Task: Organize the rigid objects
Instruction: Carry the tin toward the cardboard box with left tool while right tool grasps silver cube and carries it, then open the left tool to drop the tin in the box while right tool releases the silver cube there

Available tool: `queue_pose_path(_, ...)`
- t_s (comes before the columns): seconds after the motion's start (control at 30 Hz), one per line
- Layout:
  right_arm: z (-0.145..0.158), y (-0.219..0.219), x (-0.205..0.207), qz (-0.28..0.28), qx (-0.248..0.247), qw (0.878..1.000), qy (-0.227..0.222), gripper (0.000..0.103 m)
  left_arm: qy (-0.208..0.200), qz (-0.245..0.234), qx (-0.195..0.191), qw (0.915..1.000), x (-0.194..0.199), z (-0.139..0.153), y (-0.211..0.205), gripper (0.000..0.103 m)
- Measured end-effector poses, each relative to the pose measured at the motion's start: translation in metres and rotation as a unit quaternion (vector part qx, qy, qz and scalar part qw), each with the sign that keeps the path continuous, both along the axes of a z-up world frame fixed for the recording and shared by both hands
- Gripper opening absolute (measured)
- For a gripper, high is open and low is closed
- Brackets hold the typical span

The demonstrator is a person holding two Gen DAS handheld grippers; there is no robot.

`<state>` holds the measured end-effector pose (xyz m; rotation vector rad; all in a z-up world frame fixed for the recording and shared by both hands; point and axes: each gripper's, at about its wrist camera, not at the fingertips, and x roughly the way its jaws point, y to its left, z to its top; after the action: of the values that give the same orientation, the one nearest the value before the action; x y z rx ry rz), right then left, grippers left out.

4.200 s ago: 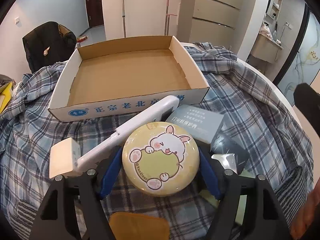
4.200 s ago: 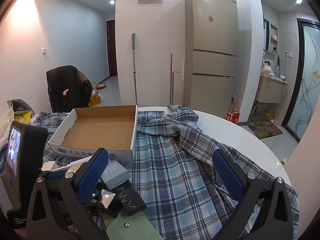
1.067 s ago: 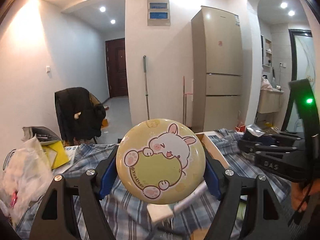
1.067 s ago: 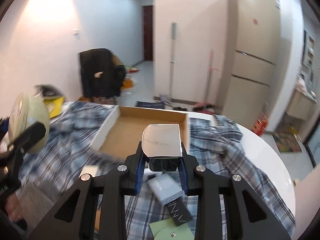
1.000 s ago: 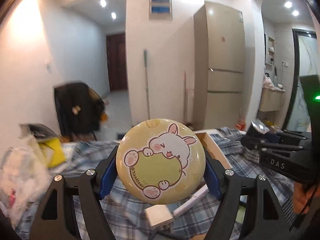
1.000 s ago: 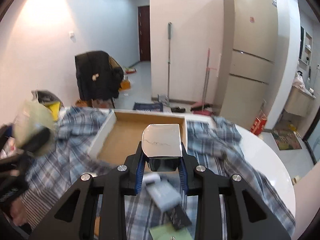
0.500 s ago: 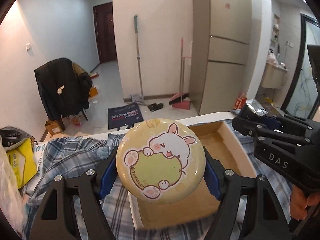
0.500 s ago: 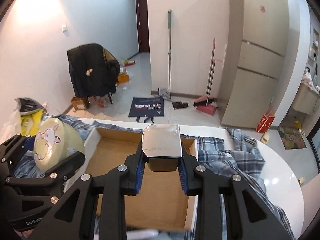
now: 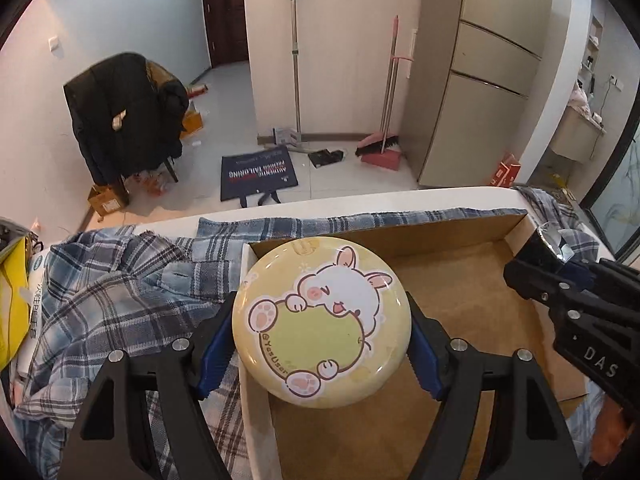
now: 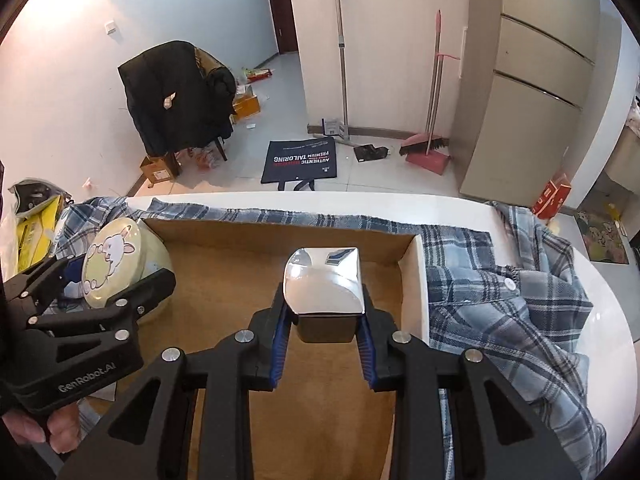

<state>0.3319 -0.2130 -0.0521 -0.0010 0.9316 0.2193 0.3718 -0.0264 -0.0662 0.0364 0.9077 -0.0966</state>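
Now both my grippers have come down from carrying height to hang over the cardboard box (image 10: 224, 304), tilted steeply into it. My left gripper (image 9: 320, 330) is clamped across the round yellow tin (image 9: 320, 316), above the box's near-left corner; my right gripper (image 10: 322, 330) pinches the shiny silver block (image 10: 324, 288) over the middle of the floor. Both pieces look ready to be set down inside.

Gloss against matt cardboard

I see a glossy round tin (image 9: 320, 318), a mirror-bright metal block (image 10: 325, 288), a matt brown cardboard box (image 10: 224, 280), soft plaid cloth (image 10: 520, 304), and a smooth white tabletop (image 10: 612, 312).
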Motion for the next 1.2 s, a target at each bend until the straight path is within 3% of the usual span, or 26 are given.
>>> queue_pose_path(0.1,0.001,-0.003,0.0,-0.005,0.004,1.0,-0.005,0.029,-0.013,-0.011,0.014,0.9997,-0.003,-0.003,-0.007,0.077)
queue_pose_path(0.23,-0.002,-0.006,0.003,-0.007,0.003,1.0,-0.004,0.029,-0.004,-0.022,0.0,0.9997,-0.005,-0.009,-0.015,0.077)
queue_pose_path(0.43,-0.006,-0.005,0.005,-0.006,0.003,1.0,-0.002,0.029,-0.005,-0.028,0.026,0.9993,-0.007,-0.014,-0.024,0.077)
queue_pose_path(0.57,-0.008,-0.002,0.006,-0.002,0.001,1.0,-0.006,0.029,-0.044,-0.03,0.046,0.9975,-0.015,-0.008,-0.029,0.088)
queue_pose_path(0.67,-0.007,-0.004,0.006,-0.006,0.009,1.0,-0.004,0.029,-0.104,-0.017,0.064,0.9924,-0.027,0.005,-0.03,0.088)
queue_pose_path(0.93,-0.012,-0.004,0.008,-0.006,0.003,1.0,-0.006,0.029,-0.209,0.016,-0.011,0.9778,-0.052,0.04,-0.005,0.089)
queue_pose_path(1.2,-0.023,0.002,0.011,0.004,0.004,1.0,0.014,0.029,-0.255,0.02,-0.048,0.9655,-0.067,0.055,0.007,0.089)
